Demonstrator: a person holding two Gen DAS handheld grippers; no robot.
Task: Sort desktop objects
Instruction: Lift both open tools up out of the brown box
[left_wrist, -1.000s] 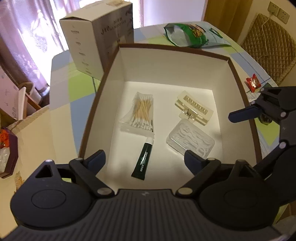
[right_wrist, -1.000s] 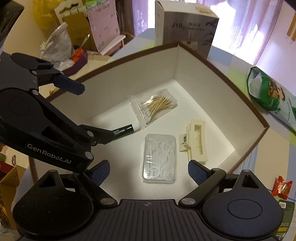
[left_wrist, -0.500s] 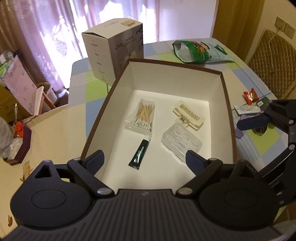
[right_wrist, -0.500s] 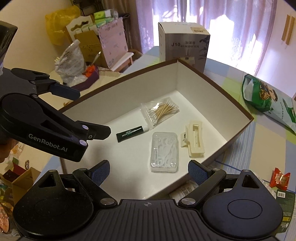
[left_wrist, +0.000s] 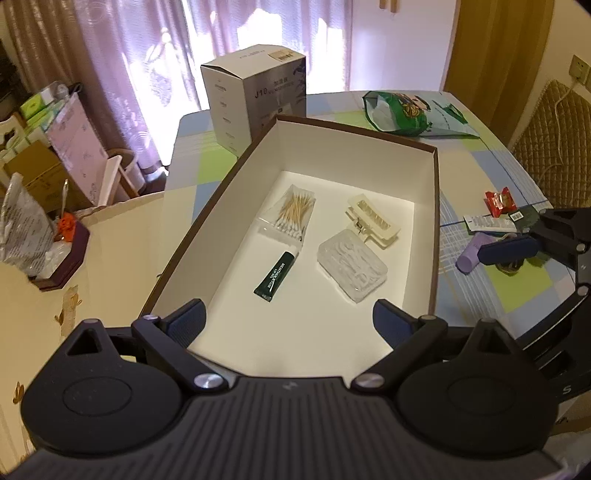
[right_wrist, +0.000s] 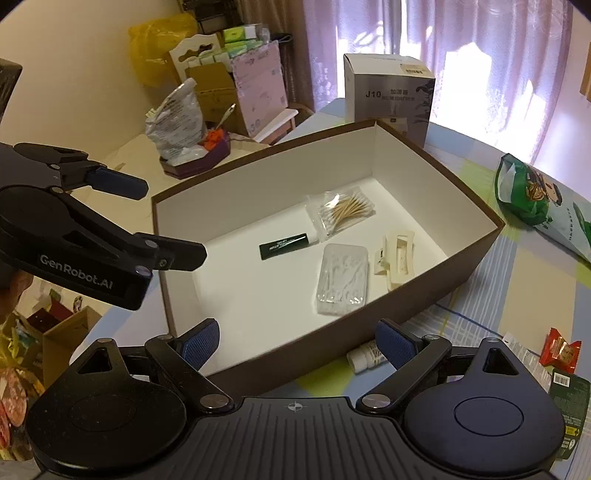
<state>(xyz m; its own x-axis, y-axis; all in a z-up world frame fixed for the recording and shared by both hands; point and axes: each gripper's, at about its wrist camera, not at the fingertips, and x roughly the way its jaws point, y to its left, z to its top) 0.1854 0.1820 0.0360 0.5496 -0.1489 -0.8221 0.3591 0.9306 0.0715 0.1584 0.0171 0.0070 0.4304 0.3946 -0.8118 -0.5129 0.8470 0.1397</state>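
Note:
A brown box with a white inside (left_wrist: 435, 206) (right_wrist: 476, 251) stands on the table. In it lie a bag of cotton swabs (left_wrist: 291, 214) (right_wrist: 341, 212), a dark green tube (left_wrist: 275, 277) (right_wrist: 286, 245), a clear floss-pick case (left_wrist: 352, 269) (right_wrist: 343, 284) and a cream hair clip (left_wrist: 373, 221) (right_wrist: 397, 256). My left gripper (left_wrist: 288, 323) hangs open above the box's near end, holding nothing. My right gripper (right_wrist: 297, 341) is open and empty over the box's near wall. Outside the box lie a small purple bottle (left_wrist: 471, 254), a white bottle (right_wrist: 364, 356), a red candy (left_wrist: 498, 203) (right_wrist: 559, 352) and flat packets (left_wrist: 491, 223).
A grey humidifier carton (left_wrist: 255, 96) (right_wrist: 388, 98) stands behind the box. A green snack bag (left_wrist: 406, 112) (right_wrist: 532, 195) lies at the table's far side. A purple tray with a plastic bag (right_wrist: 192, 147) sits on a side surface. Cardboard boxes and curtains fill the room behind.
Both grippers have pulled back and up from inside the box, so more of the table and room shows. The items in the box have not moved.

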